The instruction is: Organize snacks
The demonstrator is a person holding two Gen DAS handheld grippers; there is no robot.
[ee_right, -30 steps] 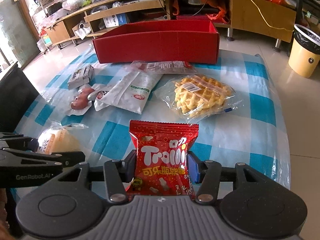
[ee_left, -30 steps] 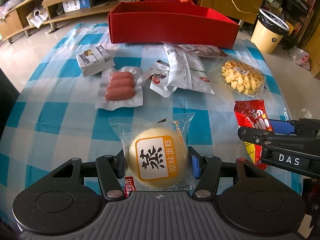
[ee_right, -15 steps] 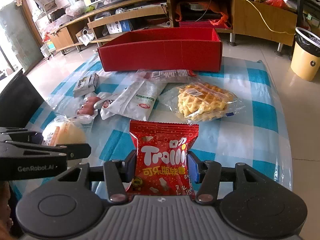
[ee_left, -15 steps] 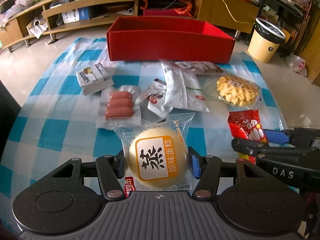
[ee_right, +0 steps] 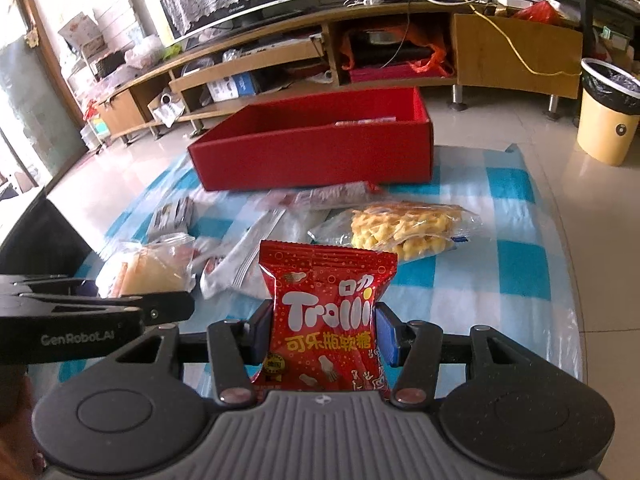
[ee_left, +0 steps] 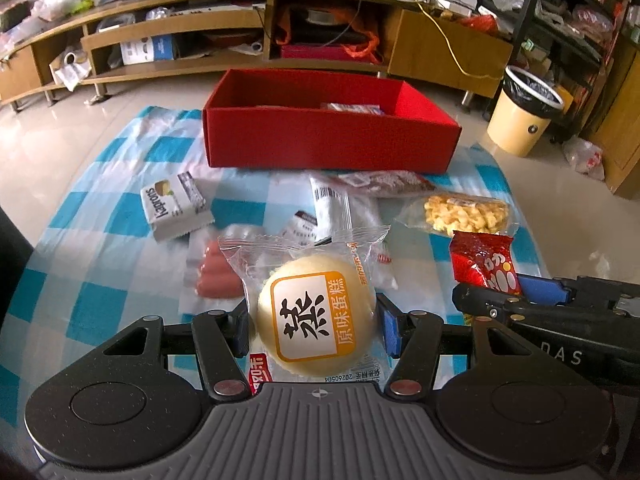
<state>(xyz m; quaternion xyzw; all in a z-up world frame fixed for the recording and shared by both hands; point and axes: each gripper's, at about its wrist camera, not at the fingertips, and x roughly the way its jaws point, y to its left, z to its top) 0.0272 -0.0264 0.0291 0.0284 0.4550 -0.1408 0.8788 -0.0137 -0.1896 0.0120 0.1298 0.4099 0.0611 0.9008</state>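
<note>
Left wrist view: I see the red box [ee_left: 328, 140] head-on at the far end of the checked tablecloth [ee_left: 120, 216], with one packet lying inside near its right wall.
Right wrist view: I see that box from its right corner; the waffle bag [ee_right: 404, 228] shows clearly just in front of it, which my other camera only catches edge-on.
Only on the left view: the Kaprons packet [ee_left: 174, 206] and the sausage pack [ee_left: 216, 276], both in front of the box, to its left.
Left gripper [ee_left: 316, 328]: clamped on the steamed cake packet [ee_left: 316, 316], lifted clear of the cloth, pointing steeply down toward the box.
Right gripper [ee_right: 324, 334]: pinched tight on the red Trolli gummy bag [ee_right: 328, 320], held upright above the cloth, aimed at the box.
Snacks: both well short of the box.
</note>
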